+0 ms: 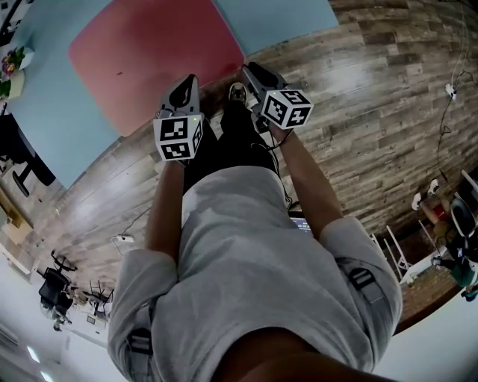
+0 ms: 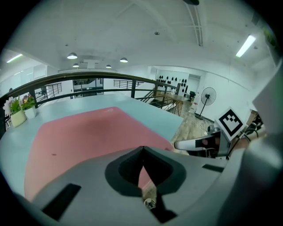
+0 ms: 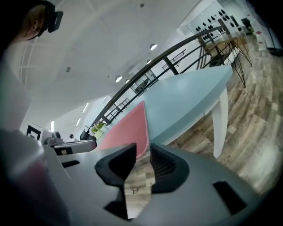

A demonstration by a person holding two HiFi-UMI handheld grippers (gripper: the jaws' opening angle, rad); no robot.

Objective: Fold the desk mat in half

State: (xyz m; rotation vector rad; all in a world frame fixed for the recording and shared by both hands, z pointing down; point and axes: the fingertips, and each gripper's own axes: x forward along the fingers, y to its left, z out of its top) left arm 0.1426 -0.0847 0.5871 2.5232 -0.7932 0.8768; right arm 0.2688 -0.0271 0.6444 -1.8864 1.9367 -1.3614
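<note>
Standing on the wooden floor [image 1: 373,97] at the near edge of a light blue table [image 1: 287,19], the person holds both grippers out in front of the body. The pink desk mat [image 1: 157,52] lies flat and unfolded on the tabletop, one long side running along the near edge. The left gripper [image 1: 193,77] hangs just short of that edge. Its jaws meet at the tips and there is nothing between them. The right gripper [image 1: 250,69] points at the mat's near right corner, jaws standing well apart. The corner shows just past the gap, and the pads do not press on it. A flower pot [image 2: 18,115] sits at the tabletop's far left edge.
</note>
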